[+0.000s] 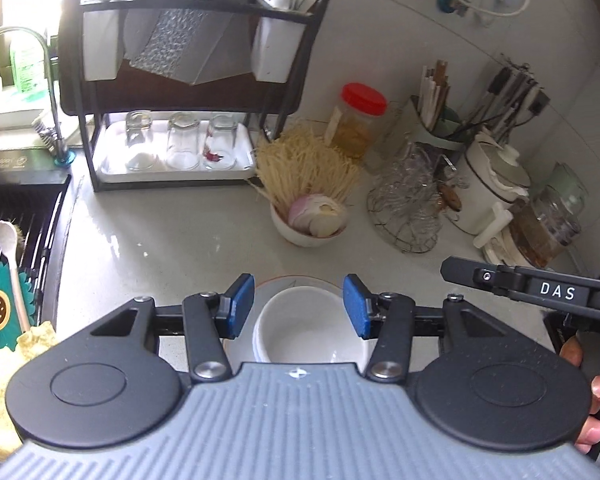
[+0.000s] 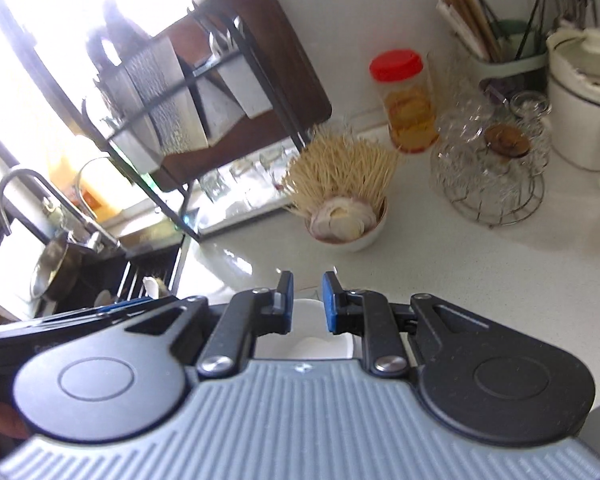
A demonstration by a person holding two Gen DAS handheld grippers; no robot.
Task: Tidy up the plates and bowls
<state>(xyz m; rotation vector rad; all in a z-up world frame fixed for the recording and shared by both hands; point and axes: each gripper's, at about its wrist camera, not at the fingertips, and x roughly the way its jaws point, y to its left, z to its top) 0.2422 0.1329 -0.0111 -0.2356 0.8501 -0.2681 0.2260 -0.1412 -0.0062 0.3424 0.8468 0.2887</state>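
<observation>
Bench (image 1: 148, 240) surface is pale and glossy. White bowl (image 1: 300, 326) sits on a plate (image 1: 296, 282) at the near edge, directly below the left tongs (image 1: 299, 306). Left tongs stand apart, blue pads (image 1: 242, 306) either side of the bowl with clear gaps, nothing clamped. Right tongs (image 2: 308, 302) stand narrowly apart, pads facing, nothing between them; the white bowl shows just beyond and below them. In the left wrist view the right tongs enter from the right edge, held by a hand (image 1: 592, 400).

Farther back: small bowl (image 1: 308, 228) holding onion halves and a bundle of straw-coloured sticks, red-lidded jar (image 1: 358, 120), wire stand (image 1: 408, 208) of glassware, black dish rack (image 1: 172, 80) with three upturned glasses (image 1: 180, 144) on its white tray. Sink (image 1: 16, 216) with faucet (image 1: 48, 80) lies at left
</observation>
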